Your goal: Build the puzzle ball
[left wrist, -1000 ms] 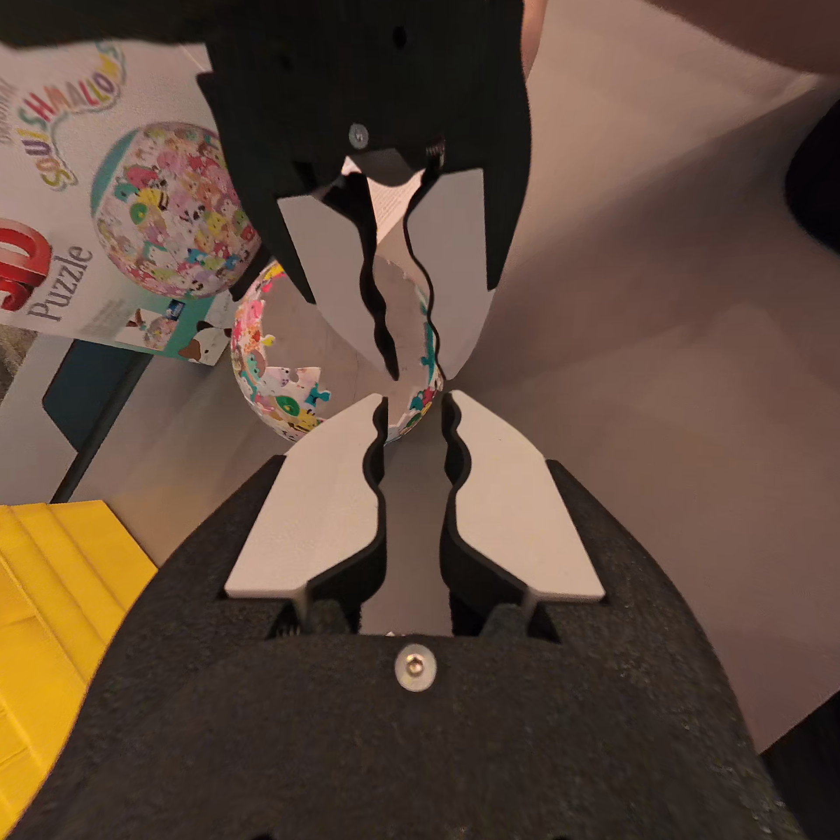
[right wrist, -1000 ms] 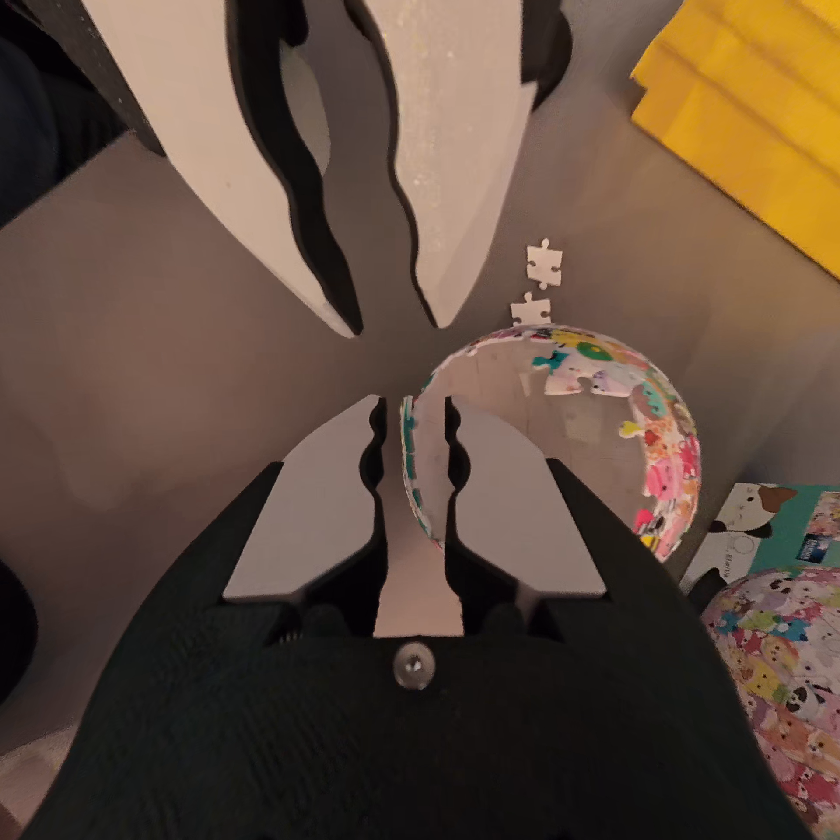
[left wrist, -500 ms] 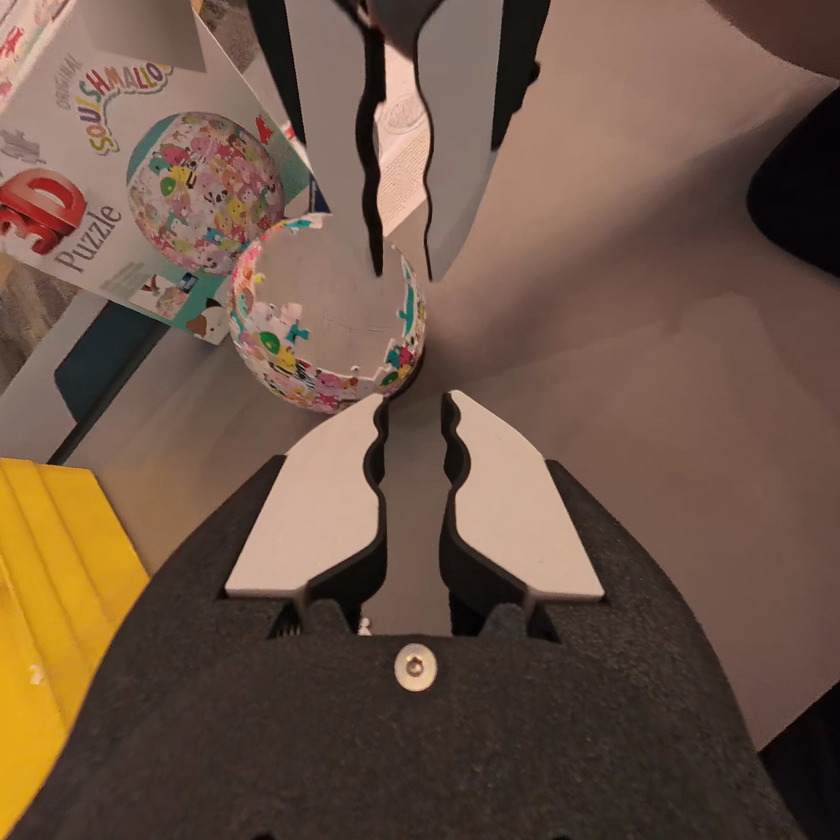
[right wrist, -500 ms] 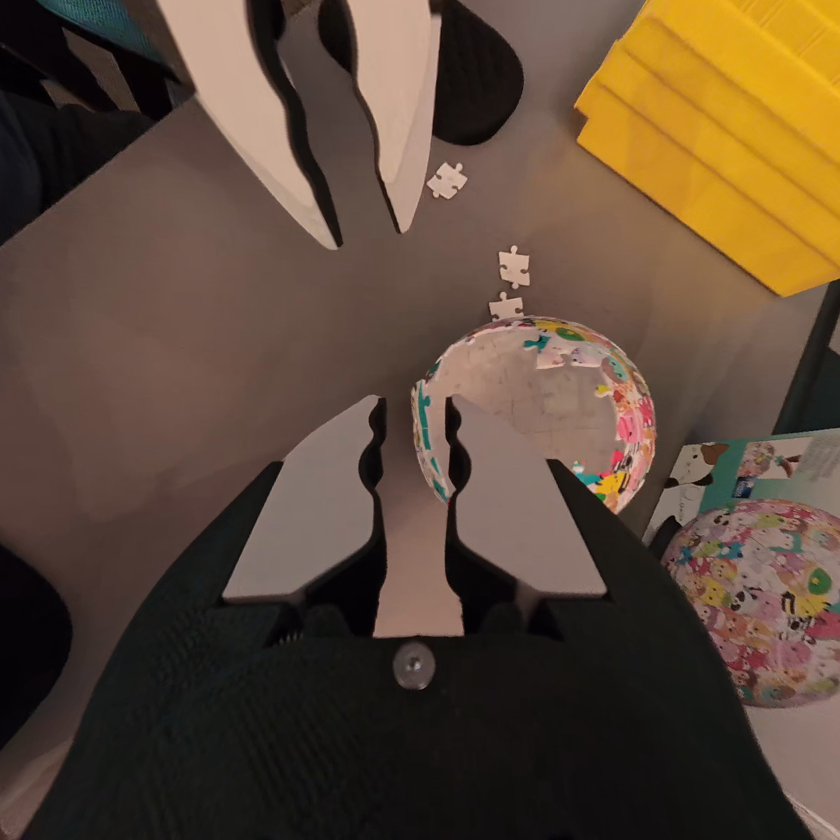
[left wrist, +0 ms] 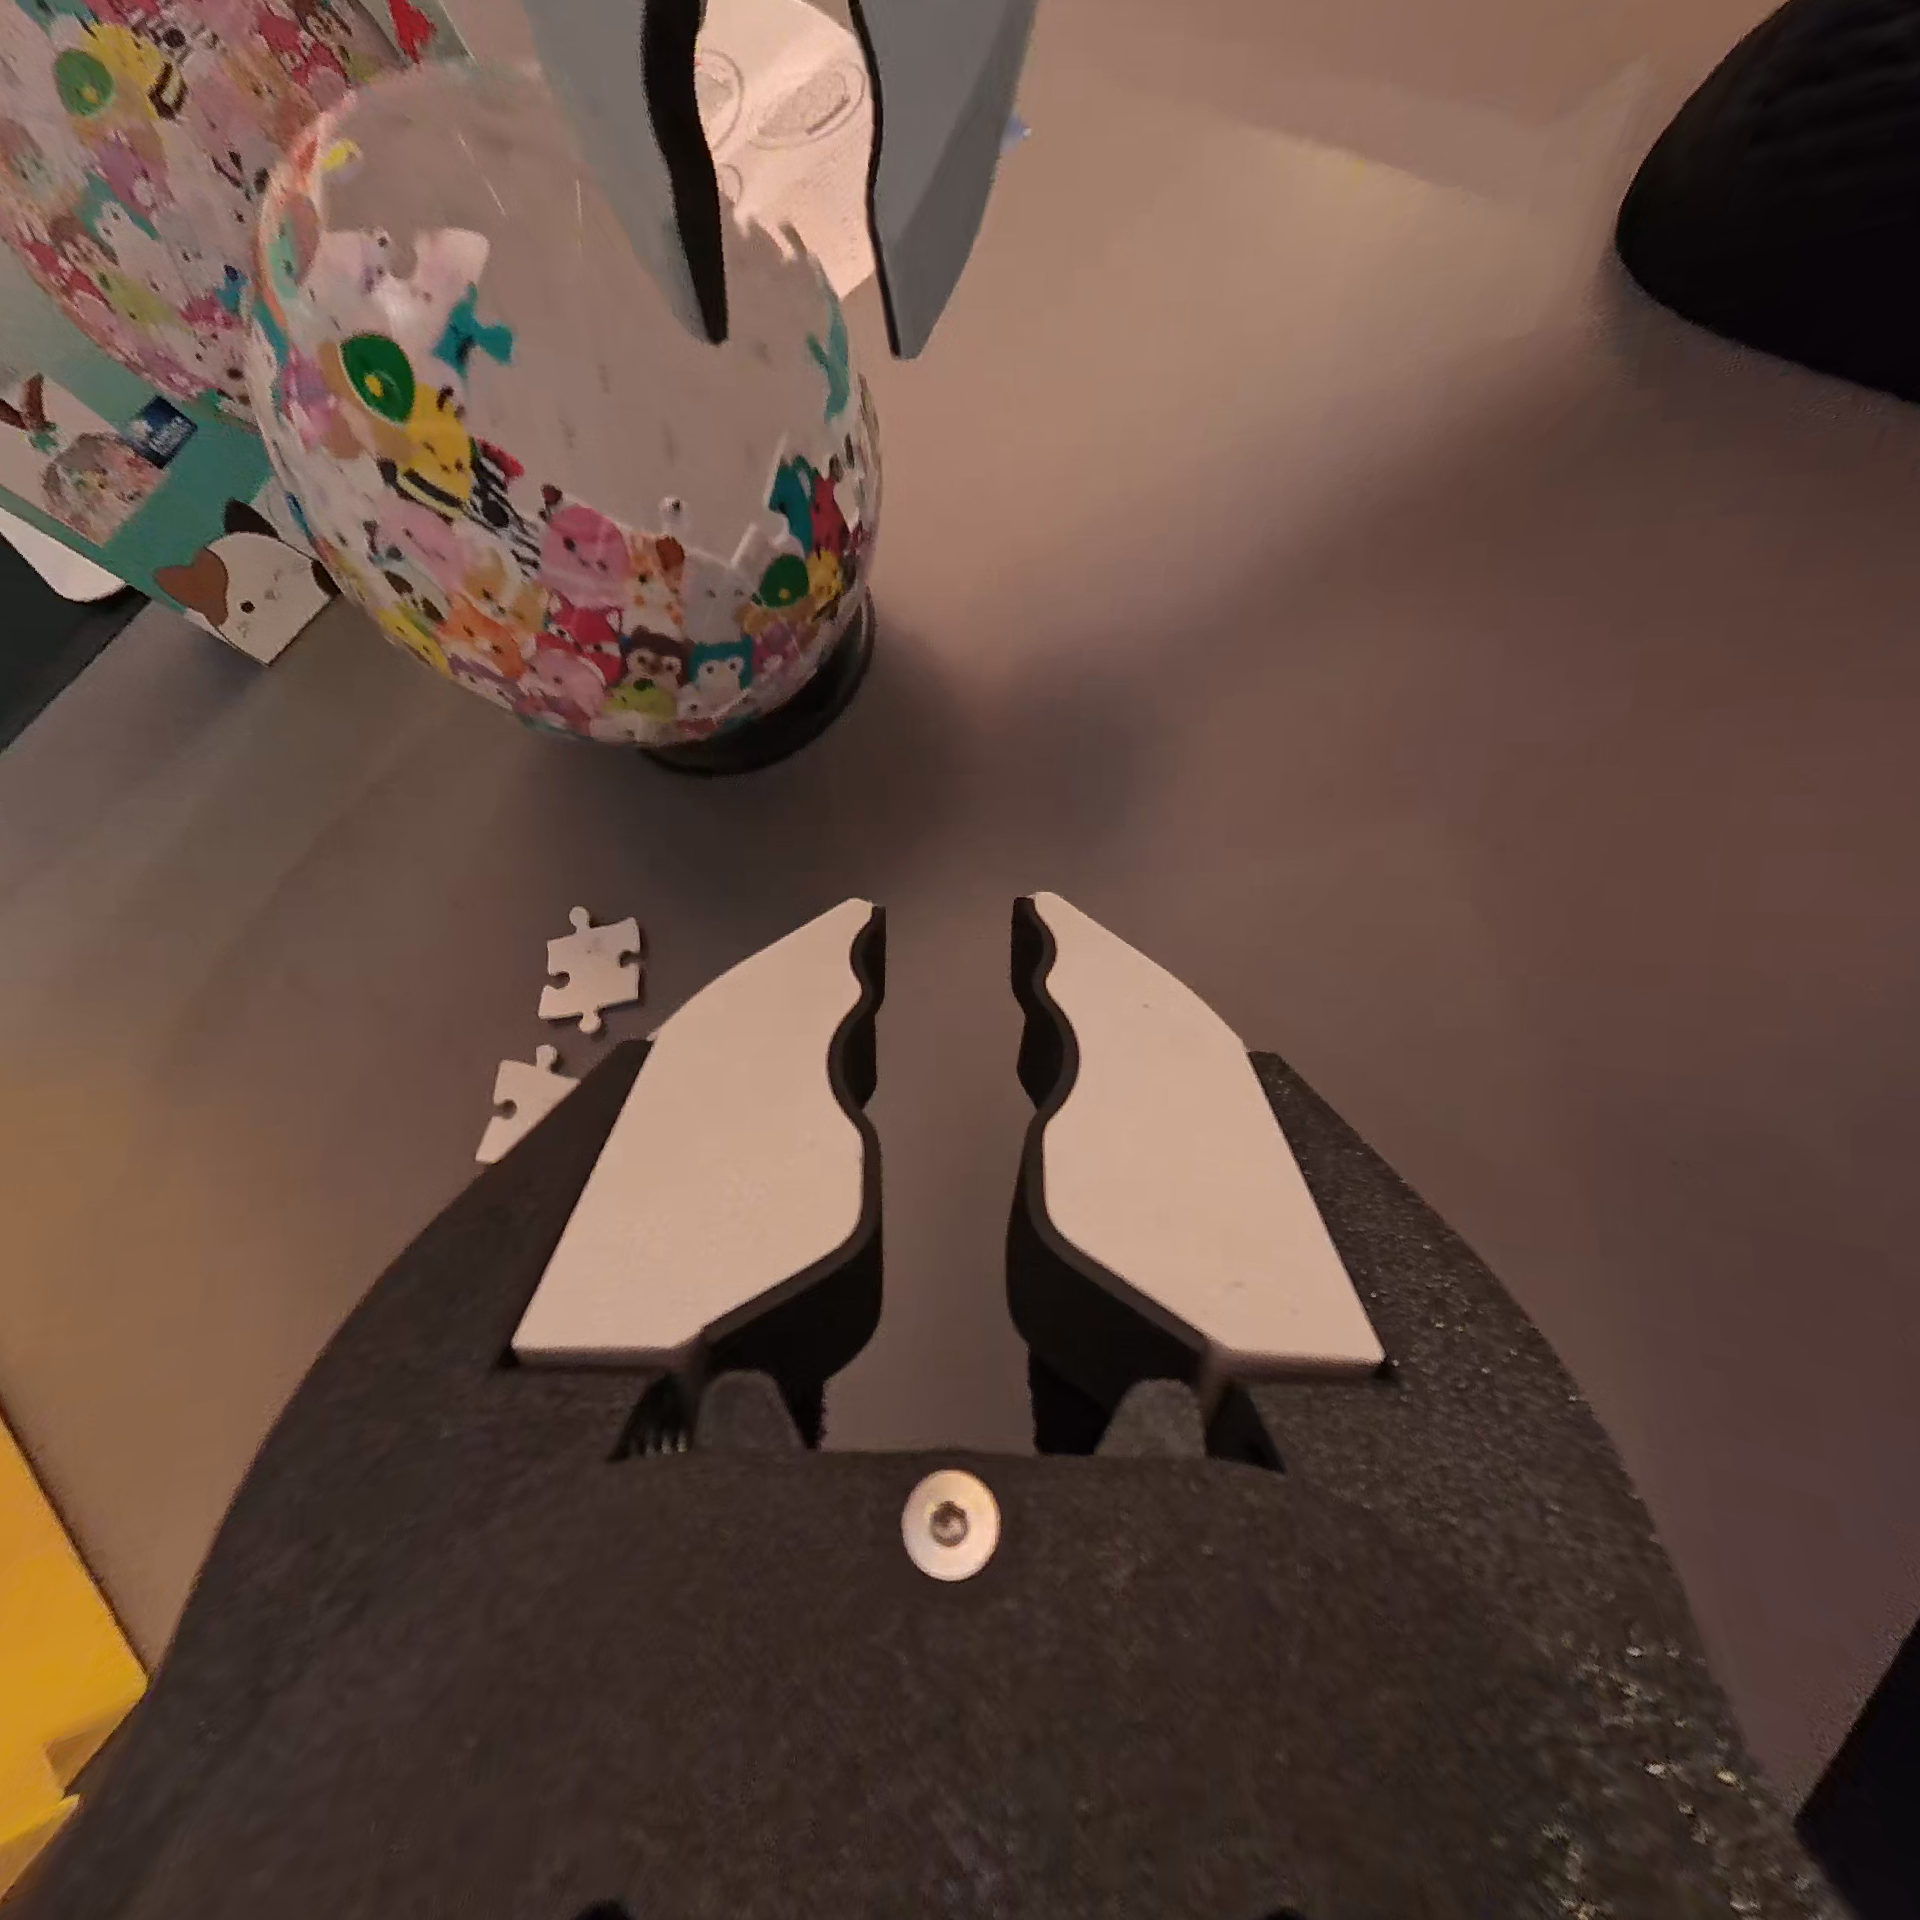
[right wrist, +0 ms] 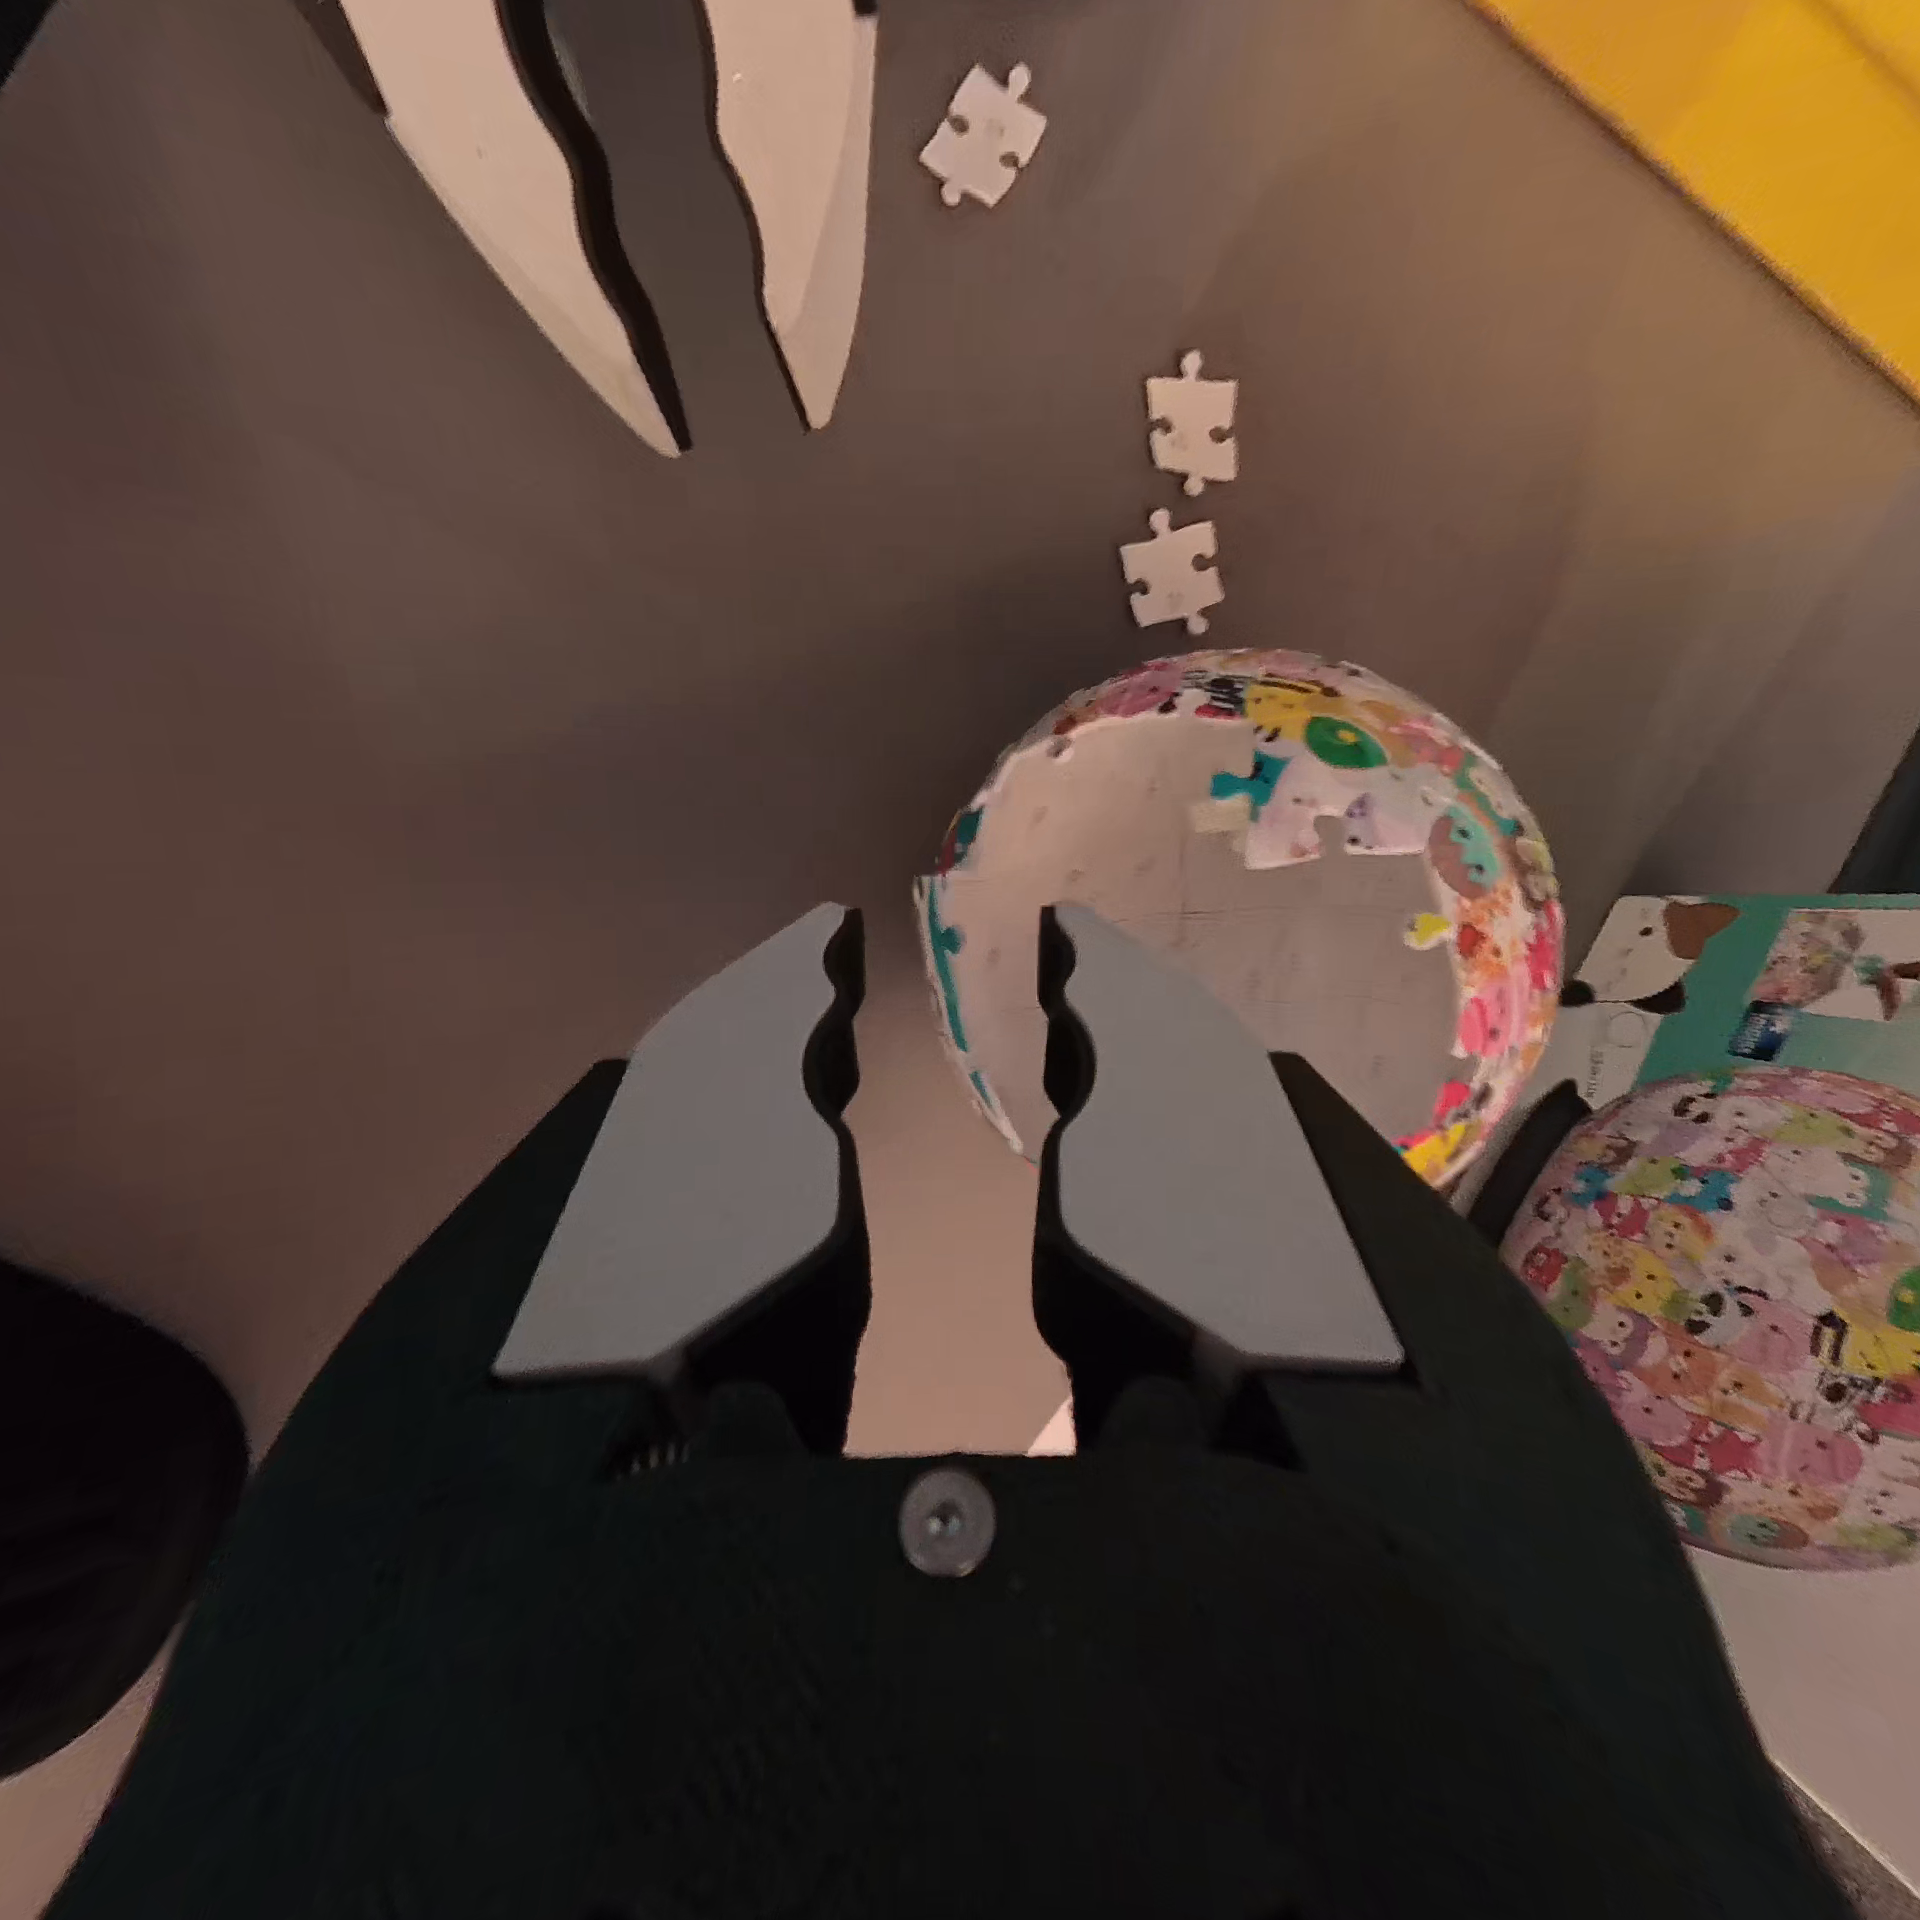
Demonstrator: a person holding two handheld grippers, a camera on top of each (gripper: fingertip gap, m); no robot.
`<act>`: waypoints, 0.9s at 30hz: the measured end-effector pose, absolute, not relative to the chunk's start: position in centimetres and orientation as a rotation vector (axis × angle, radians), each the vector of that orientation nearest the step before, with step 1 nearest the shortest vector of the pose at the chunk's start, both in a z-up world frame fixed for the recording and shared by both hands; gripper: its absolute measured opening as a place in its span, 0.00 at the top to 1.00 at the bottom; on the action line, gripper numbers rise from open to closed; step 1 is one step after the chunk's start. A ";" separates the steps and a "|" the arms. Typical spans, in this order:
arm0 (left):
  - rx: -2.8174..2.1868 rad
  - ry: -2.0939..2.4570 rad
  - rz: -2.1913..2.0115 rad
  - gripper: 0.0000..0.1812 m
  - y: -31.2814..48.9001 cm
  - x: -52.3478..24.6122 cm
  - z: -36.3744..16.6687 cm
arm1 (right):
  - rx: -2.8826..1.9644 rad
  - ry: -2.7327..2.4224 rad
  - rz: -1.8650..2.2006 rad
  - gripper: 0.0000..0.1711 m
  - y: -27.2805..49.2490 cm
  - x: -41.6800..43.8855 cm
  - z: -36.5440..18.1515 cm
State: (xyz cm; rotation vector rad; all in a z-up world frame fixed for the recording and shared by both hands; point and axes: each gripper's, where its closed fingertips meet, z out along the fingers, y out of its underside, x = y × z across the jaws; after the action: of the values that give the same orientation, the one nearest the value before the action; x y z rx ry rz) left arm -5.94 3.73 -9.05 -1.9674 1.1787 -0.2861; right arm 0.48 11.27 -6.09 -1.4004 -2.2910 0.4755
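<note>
left gripper [left wrist: 948, 914]: closest thing in the left wrist view; jaws parted with a clear gap, nothing between them, just bare table showing through; hanging over the grey table [left wrist: 1351, 779]

loose pieces: two white puzzle pieces face down right by the left finger; one [left wrist: 590, 968] sits just off the fingertip, the other [left wrist: 523, 1101] is half tucked under the gripper body; the right wrist view shows three, a pair [right wrist: 1193, 420] [right wrist: 1172, 571] just past the ball and one more [right wrist: 985, 135] further off near the left gripper's fingers

puzzle ball [left wrist: 561, 499]: a bit further out, left of centre; half-built shell, colourful cartoon critters on the outside, plain white inside, open at the top with a jagged edge; sitting on a small black ring stand [left wrist: 769, 727] on the table

right gripper [right wrist: 948, 920]: jaws apart too, holding nothing; its right finger overlaps the ball's rim in its own view, can't tell if it's actually touching; from the left view it [left wrist: 805, 343] comes down from the top right over the ball's opening

puzzle box [right wrist: 1714, 1195]: flat on the table just beside the ball; teal with a picture of the finished ball

yellow thing [right wrist: 1766, 187]: big yellow block at the far edge; can't tell what it is
</note>
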 end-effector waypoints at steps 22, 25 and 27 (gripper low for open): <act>-1.921 1.234 -0.366 0.87 3.0 -7.7 -10.4 | -1.510 -2.446 0.326 0.91 11.3 0.2 -8.6; -1.925 1.233 -0.367 0.87 3.1 -7.8 -10.5 | -1.515 -2.449 0.313 0.92 11.4 0.2 -8.6; -1.930 1.234 -0.373 0.87 3.1 -7.8 -10.6 | -1.517 -2.452 0.319 0.93 11.4 0.2 -8.6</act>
State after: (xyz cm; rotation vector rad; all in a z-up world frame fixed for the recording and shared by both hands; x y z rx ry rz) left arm -7.79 3.08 -10.62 -1.9299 1.2345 -0.3726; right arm 0.16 11.38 -8.64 -1.5171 -2.4520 0.3186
